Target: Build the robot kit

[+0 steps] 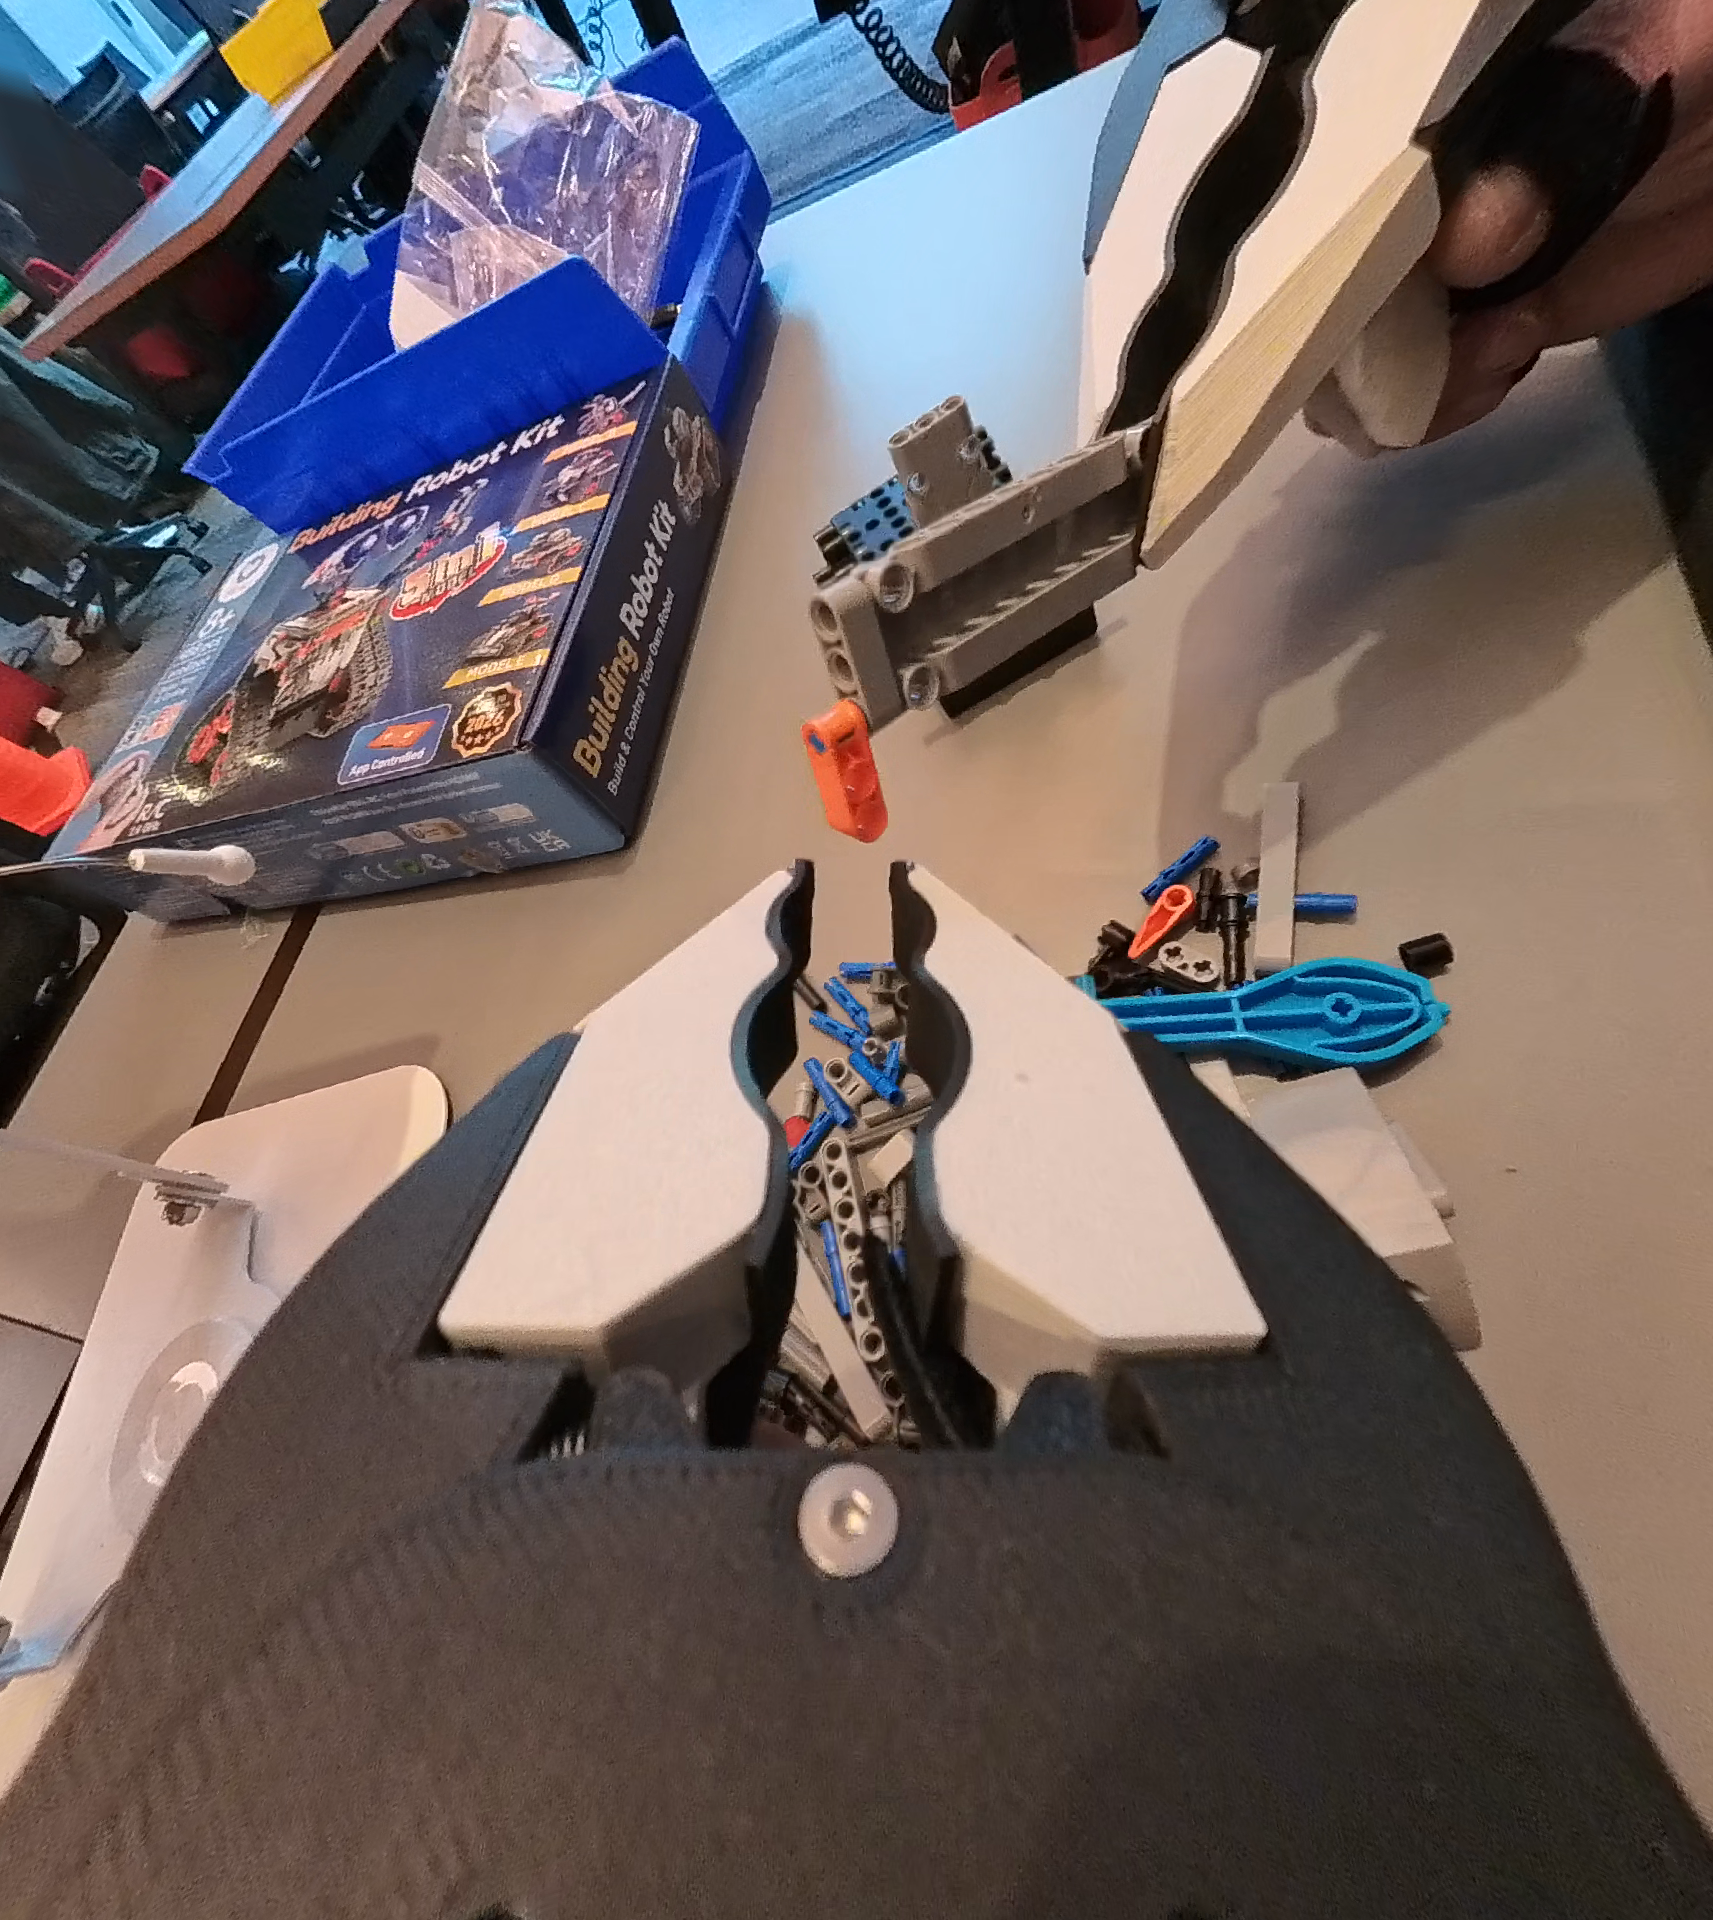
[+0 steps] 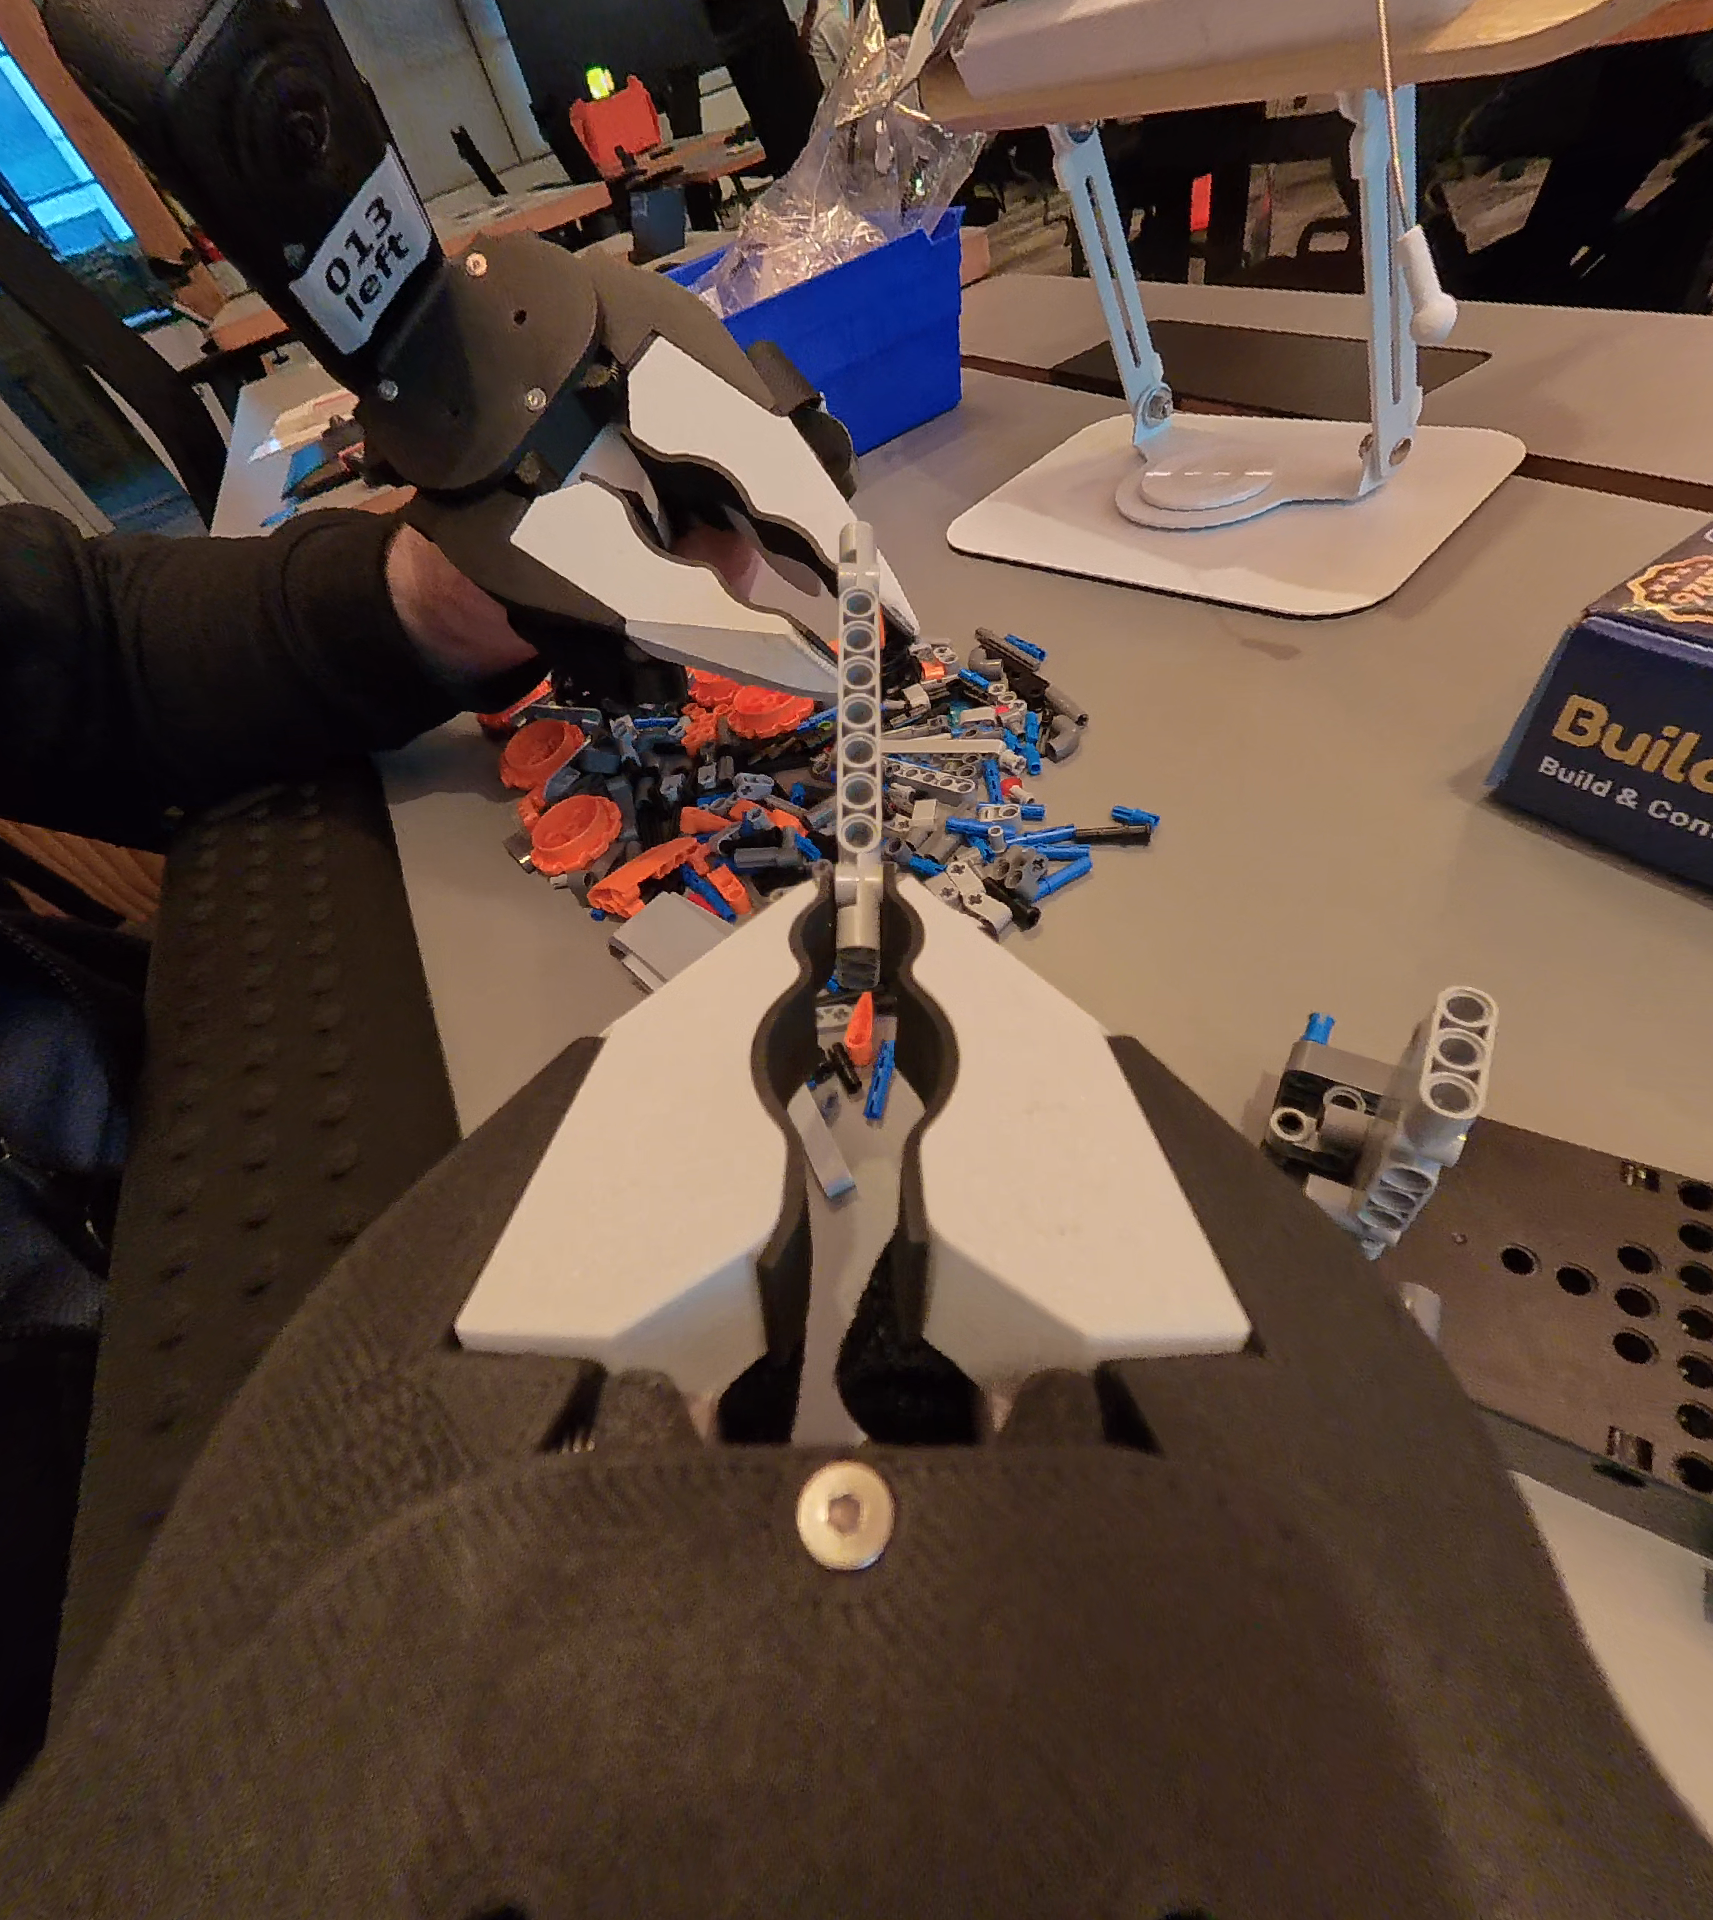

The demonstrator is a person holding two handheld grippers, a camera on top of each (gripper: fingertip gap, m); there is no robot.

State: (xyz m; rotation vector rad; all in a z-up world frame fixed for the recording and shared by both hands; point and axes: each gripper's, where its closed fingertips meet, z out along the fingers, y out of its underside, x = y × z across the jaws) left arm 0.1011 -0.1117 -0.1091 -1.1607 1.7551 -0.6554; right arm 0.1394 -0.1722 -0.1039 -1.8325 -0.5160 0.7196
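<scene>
My right gripper (image 2: pixel 857 904) is shut on the lower end of a long grey holed beam (image 2: pixel 857 727), which sticks straight out from its tips. In the left wrist view the right gripper (image 1: pixel 1138 447) holds that beam (image 1: pixel 1008 530) against a small grey and black brick assembly (image 1: pixel 935 457) on the table. My left gripper (image 1: pixel 852 878) is slightly open and empty, hovering above a pile of small grey, blue and orange parts (image 2: pixel 779 790). An orange connector (image 1: pixel 847 769) sits just beyond its tips. In the right wrist view the left gripper (image 2: pixel 867 660) is just behind the beam.
A dark blue kit box (image 1: pixel 395 675) lies at the left, with a blue bin (image 1: pixel 519 343) holding clear plastic bags behind it. A blue plastic tool (image 1: pixel 1288 1013) lies by loose pins. A white stand base (image 2: pixel 1236 509) and a black perforated plate (image 2: pixel 1662 1320) are on the grey table. The tips of one gripper are about 8 centimeters away from the tips of the other. The black perforated plate (image 2: pixel 1662 1320) is about 15 centimeters from my right fingertips.
</scene>
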